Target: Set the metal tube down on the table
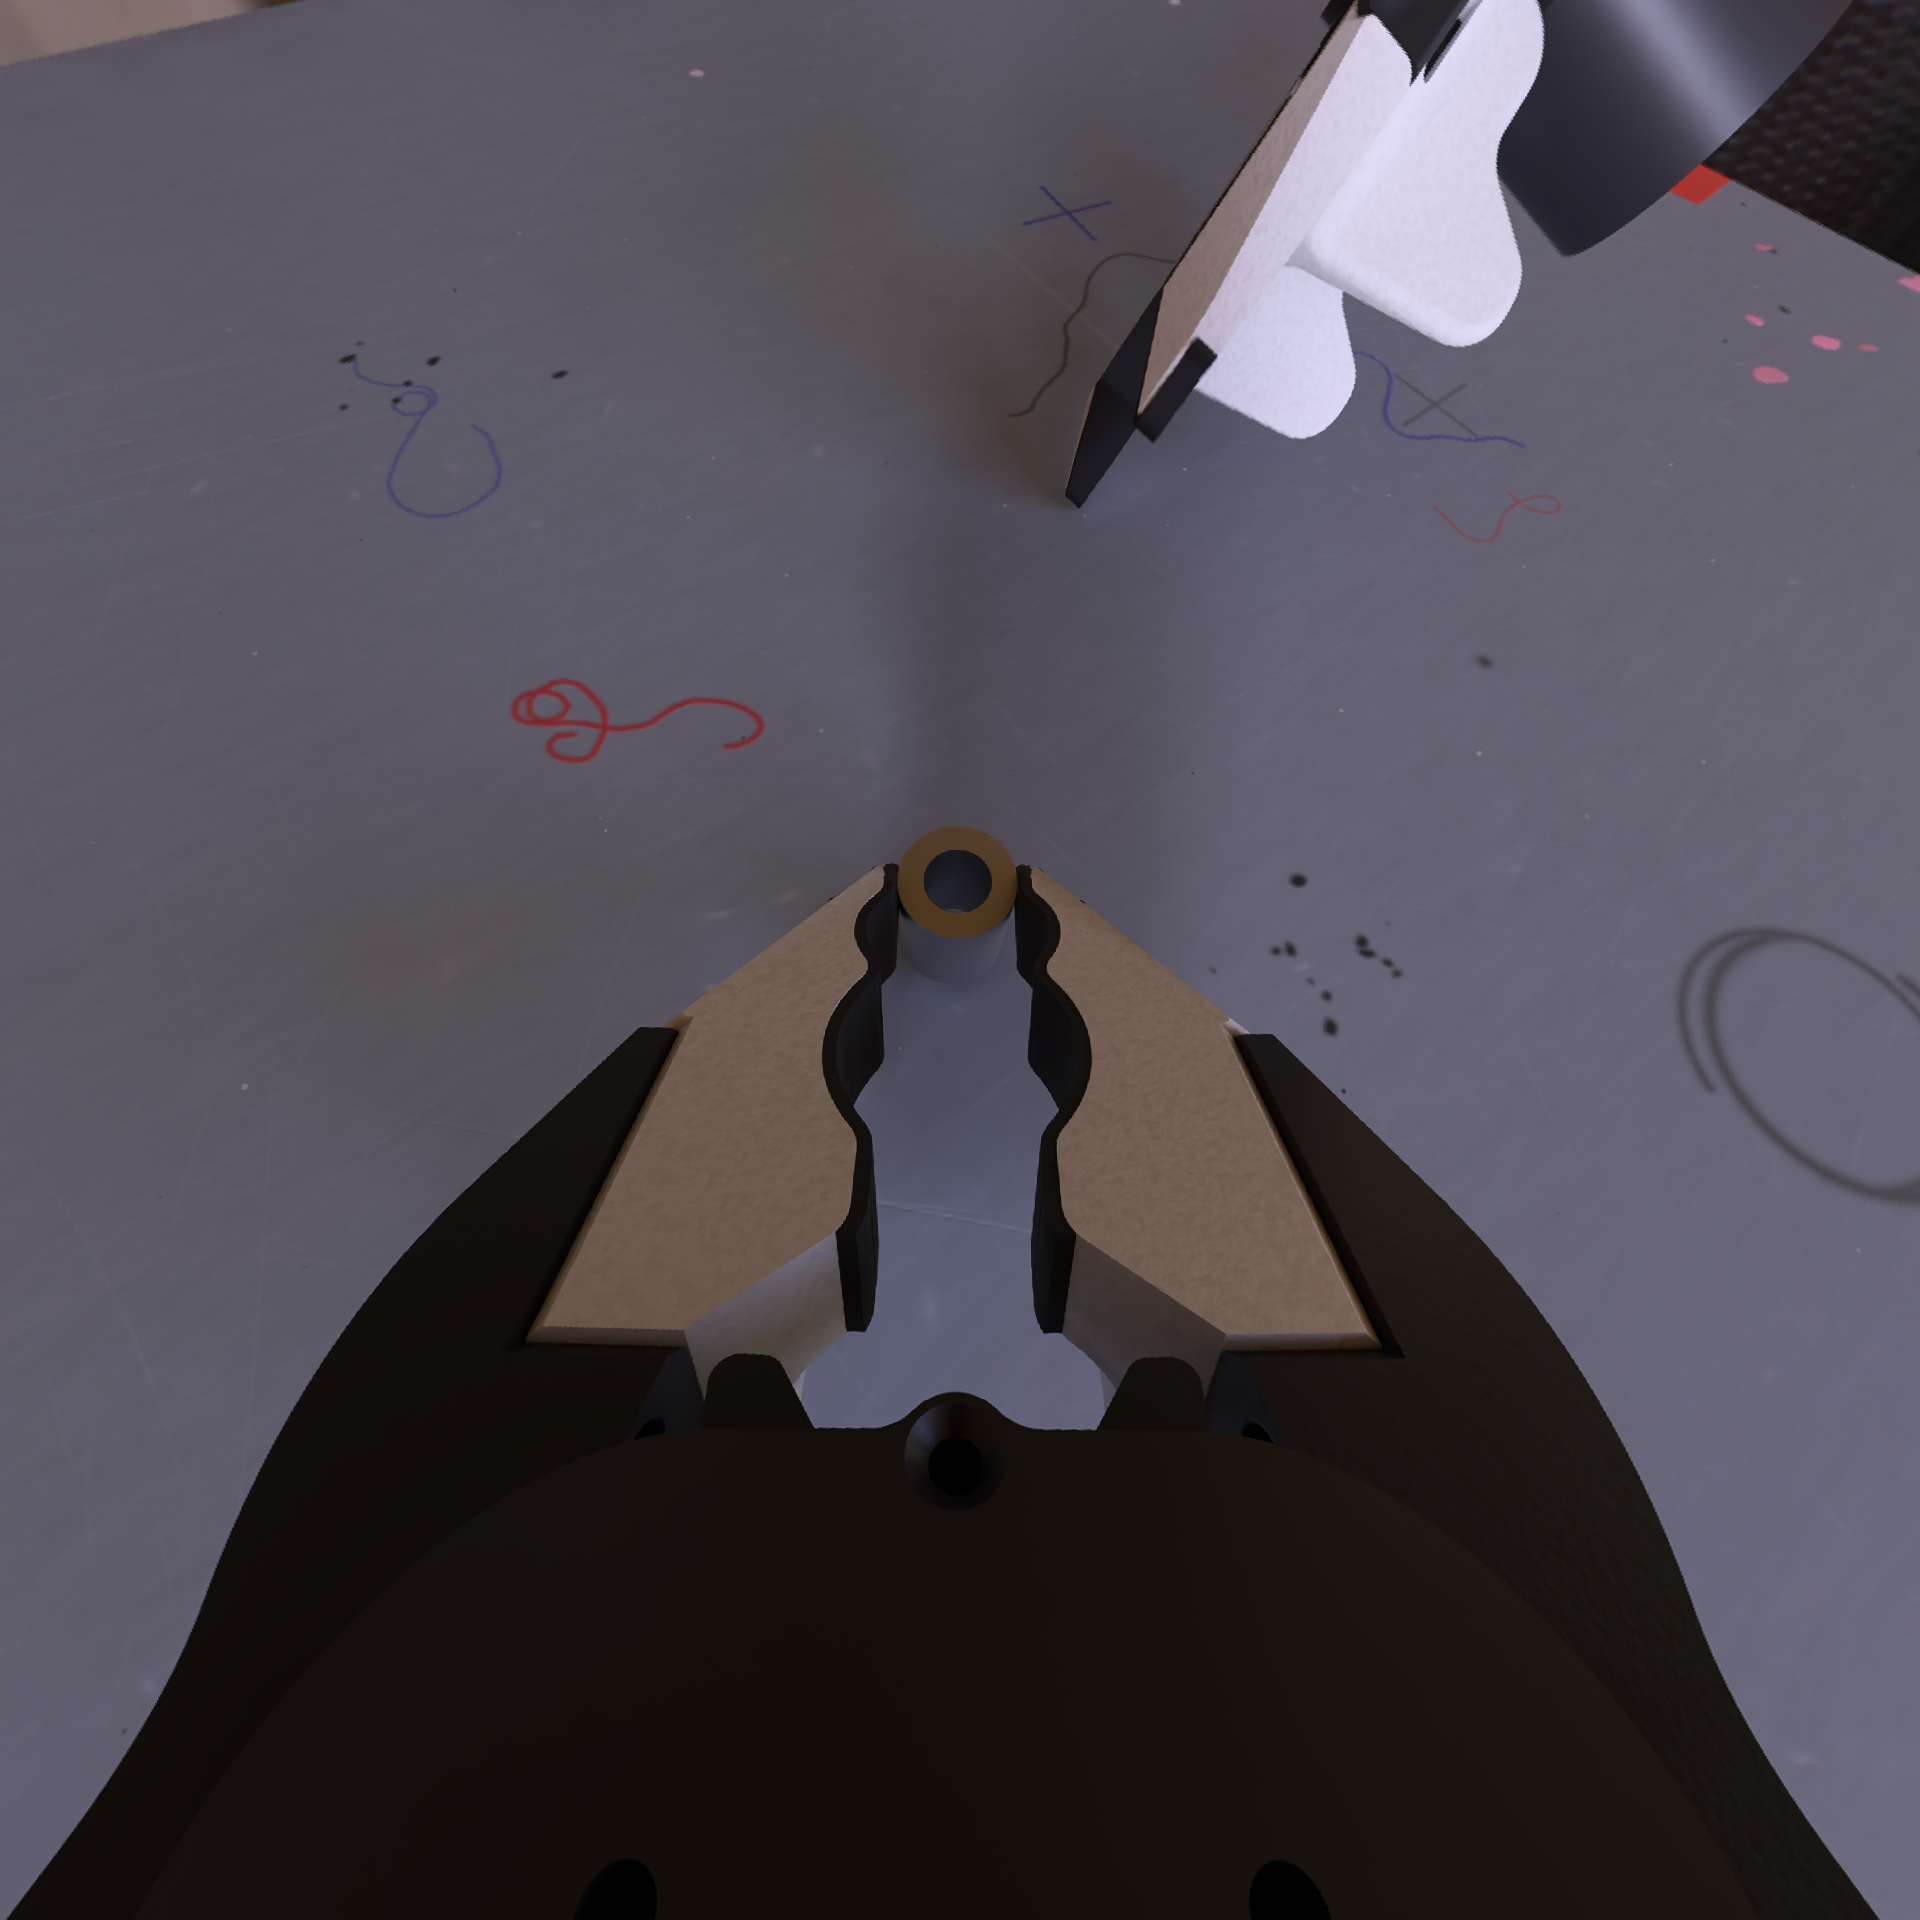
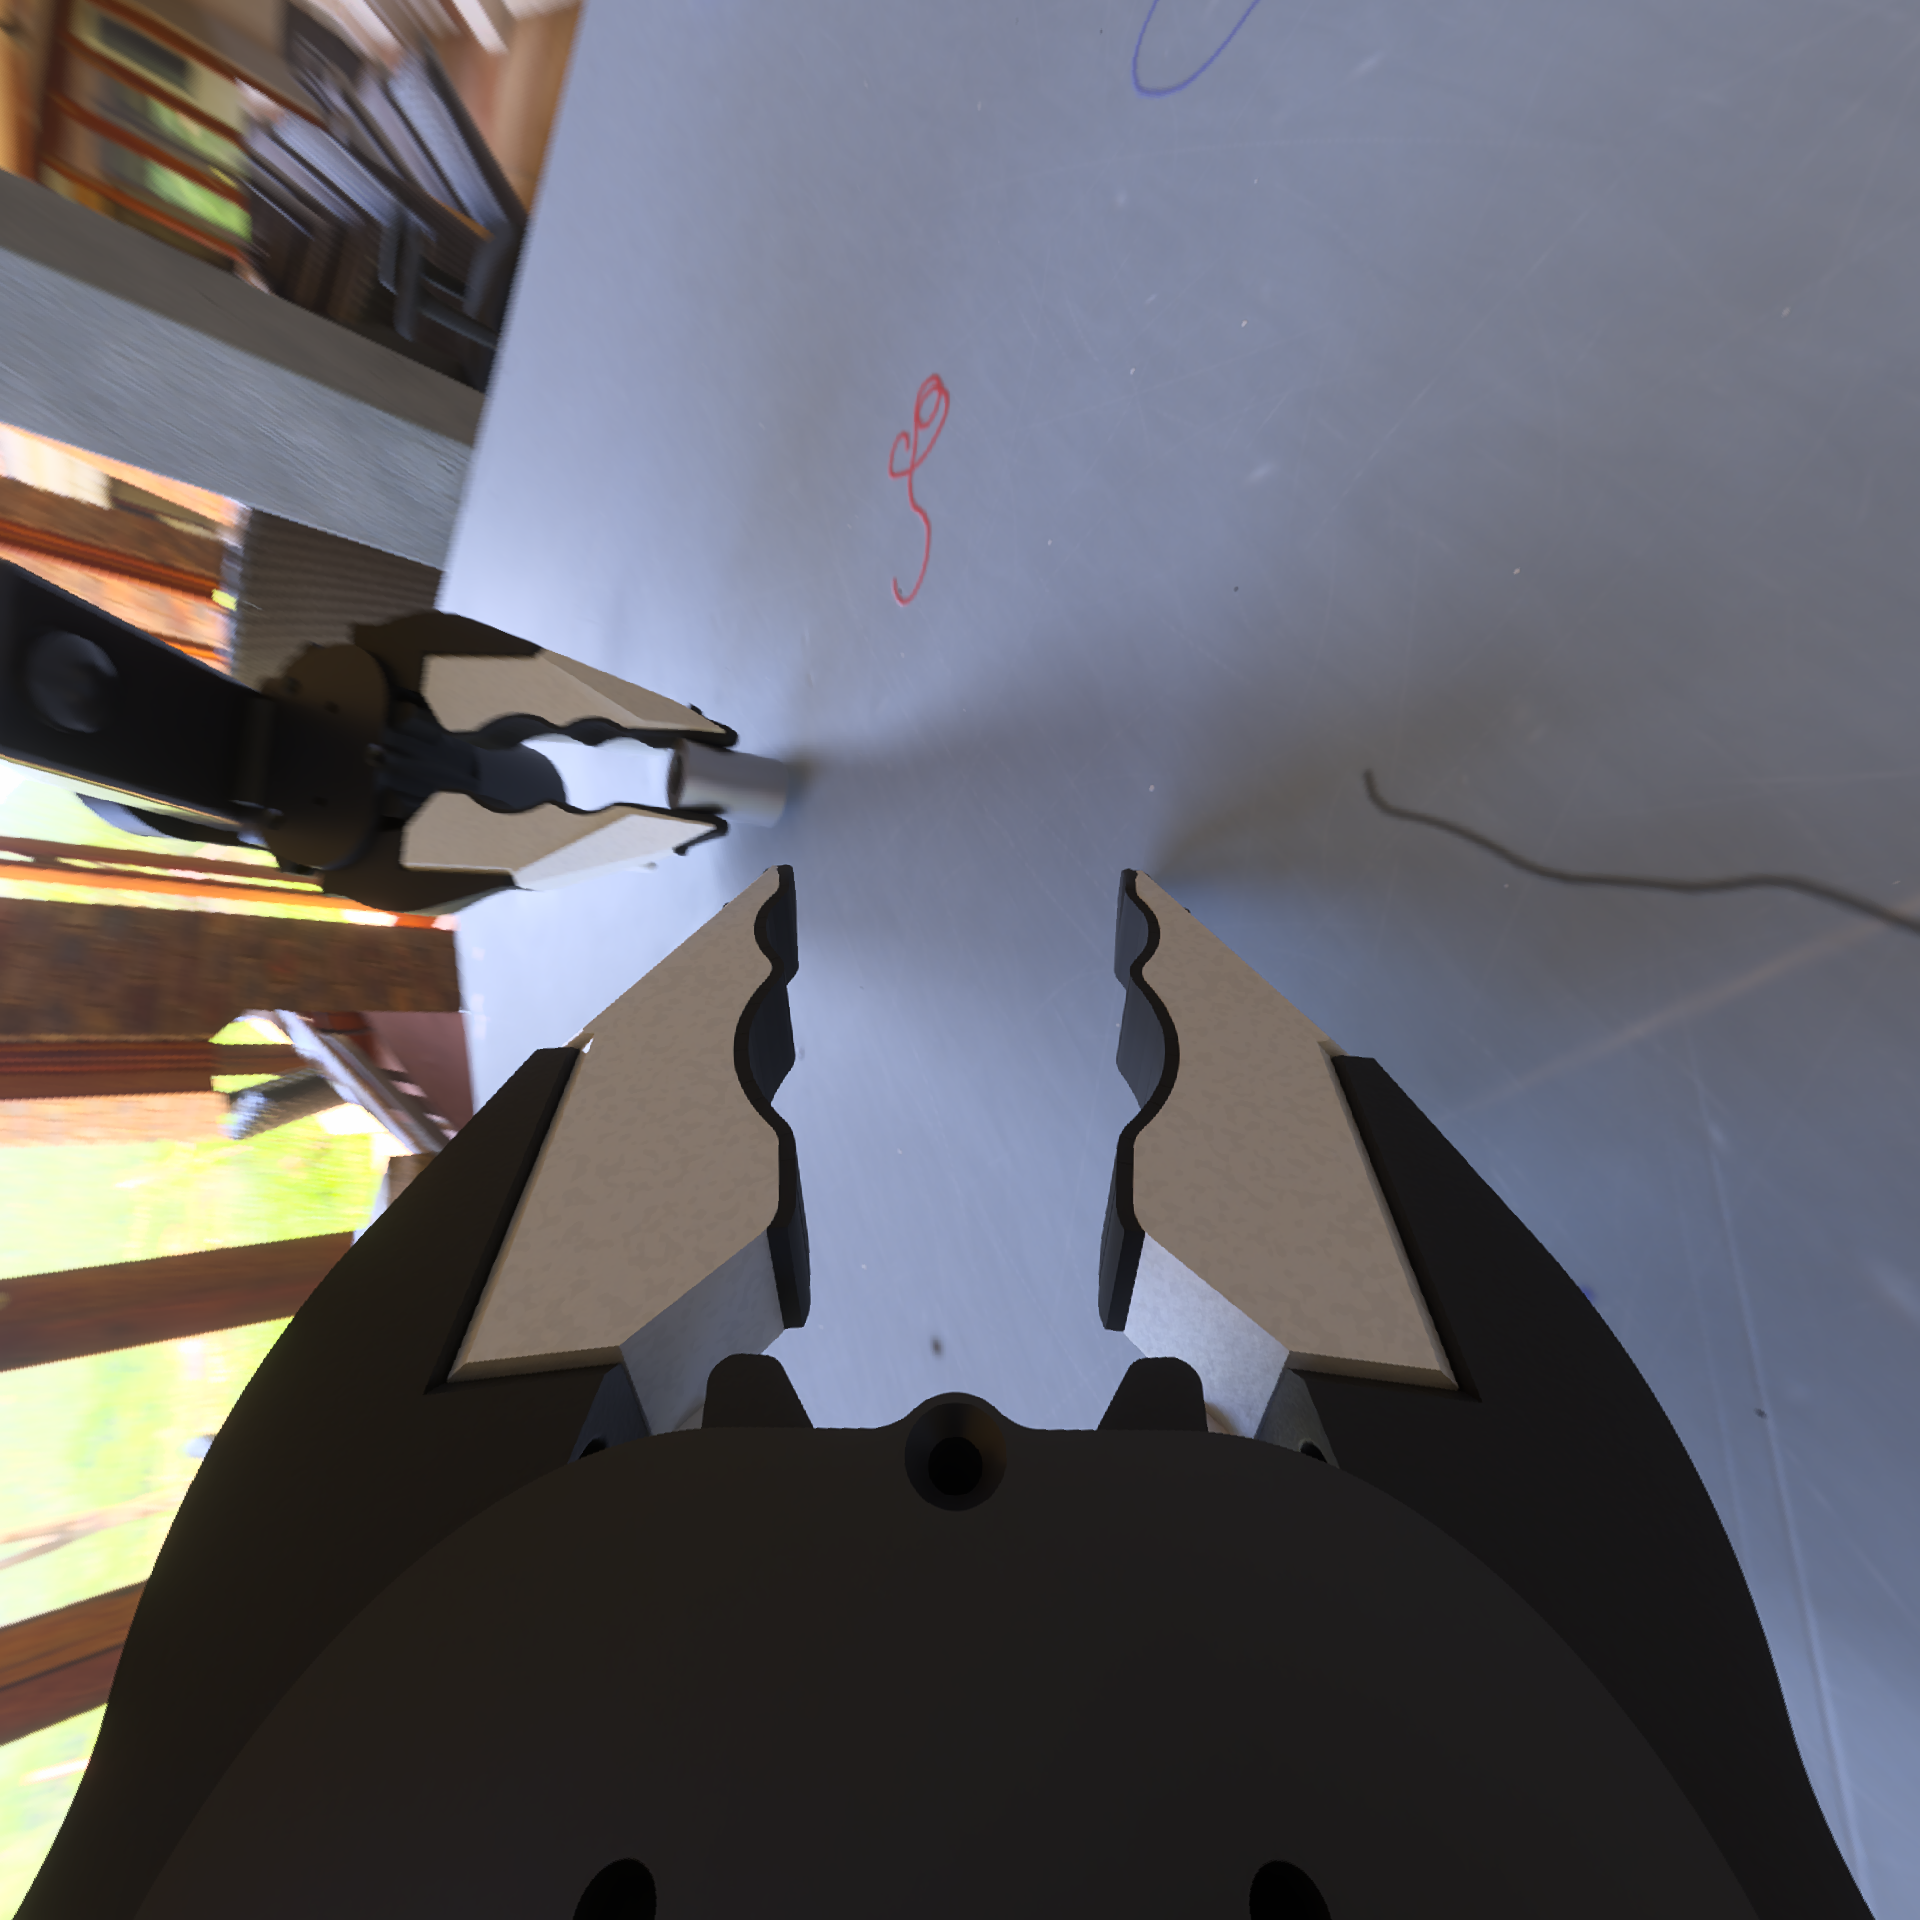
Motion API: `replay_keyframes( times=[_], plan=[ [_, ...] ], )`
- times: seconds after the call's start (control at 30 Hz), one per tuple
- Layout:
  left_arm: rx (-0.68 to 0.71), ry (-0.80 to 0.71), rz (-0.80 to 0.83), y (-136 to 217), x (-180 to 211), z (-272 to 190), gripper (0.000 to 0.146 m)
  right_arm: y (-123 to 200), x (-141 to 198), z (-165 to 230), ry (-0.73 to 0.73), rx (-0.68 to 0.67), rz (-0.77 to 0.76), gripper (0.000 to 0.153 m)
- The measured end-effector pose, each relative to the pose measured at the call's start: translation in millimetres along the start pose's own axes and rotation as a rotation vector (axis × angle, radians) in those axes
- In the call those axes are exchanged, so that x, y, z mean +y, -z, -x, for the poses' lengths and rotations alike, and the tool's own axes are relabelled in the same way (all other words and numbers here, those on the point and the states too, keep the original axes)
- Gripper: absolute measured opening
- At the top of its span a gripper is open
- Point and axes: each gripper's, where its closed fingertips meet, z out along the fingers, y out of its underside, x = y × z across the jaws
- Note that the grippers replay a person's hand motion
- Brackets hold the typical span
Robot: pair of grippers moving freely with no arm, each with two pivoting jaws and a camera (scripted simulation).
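Observation:
A short grey metal tube [image 1: 956,940] with a brownish ring at its top end stands upright between the tips of my left gripper [image 1: 956,883], which is shut on it. In the right wrist view the tube [image 2: 746,792] sticks out past the left gripper [image 2: 717,781], and its far end is at or touching the grey table [image 2: 1351,416]. My right gripper [image 2: 956,883] is open and empty, close above the table beside the tube. It also shows in the left wrist view [image 1: 1195,405], at the upper right, pointing down at the table.
The table [image 1: 416,935] bears red [image 1: 634,720], blue and black pen scribbles and paint specks. Its edge [image 2: 473,582] runs near the left gripper in the right wrist view. Blurred shelves and wooden beams lie beyond it.

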Motion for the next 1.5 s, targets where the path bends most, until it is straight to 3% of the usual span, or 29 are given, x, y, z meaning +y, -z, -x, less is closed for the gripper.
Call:
replay_keyframes(
  times=[0.17, 0.27, 0.43, 0.53, 0.57, 0.77, 0.97, 1.17, 1.37, 1.5],
  plan=[
    [0.003, 0.012, 0.003, 1, 1, 1, 0.022, 6, -7, 10, -0.082, -0.151, -0.065, 0.061],
    [0.006, 0.010, 0.010, 1, 3, 1, 0.022, 16, -12, 23, -0.107, -0.282, -0.102, 0.047],
    [0.011, -0.006, 0.012, 1, 4, 0, 0.022, -6, 11, 30, -0.070, -0.289, 0.045, 0.033],
    [0.017, -0.002, 0.009, 2, 3, -1, 0.022, -12, 9, 26, -0.018, -0.196, 0.032, 0.005],
    [0.017, -0.003, -0.001, 3, 1, -1, 0.022, -9, 5, 26, -0.012, -0.186, 0.011, 0.002],
    [0.050, -0.057, -0.049, 15, -26, -4, 0.022, 45, -20, 37, 0.016, -0.176, -0.151, 0.001],
    [0.178, -0.122, 0.049, -18, -34, -19, 0.022, 105, -33, 51, -0.012, -0.254, -0.339, 0.001],
    [0.210, -0.130, 0.155, -40, -30, -14, 0.022, 97, -20, 58, -0.064, -0.360, -0.344, 0.000],
    [0.312, -0.015, 0.011, -34, -84, 2, 0.022, 116, -32, 67, -0.021, -0.378, -0.448, 0.001],
    [0.266, -0.092, 0.119, -60, -61, 3, 0.022, 130, -32, 67, 0.021, -0.329, -0.474, 0.001]
  ],
)
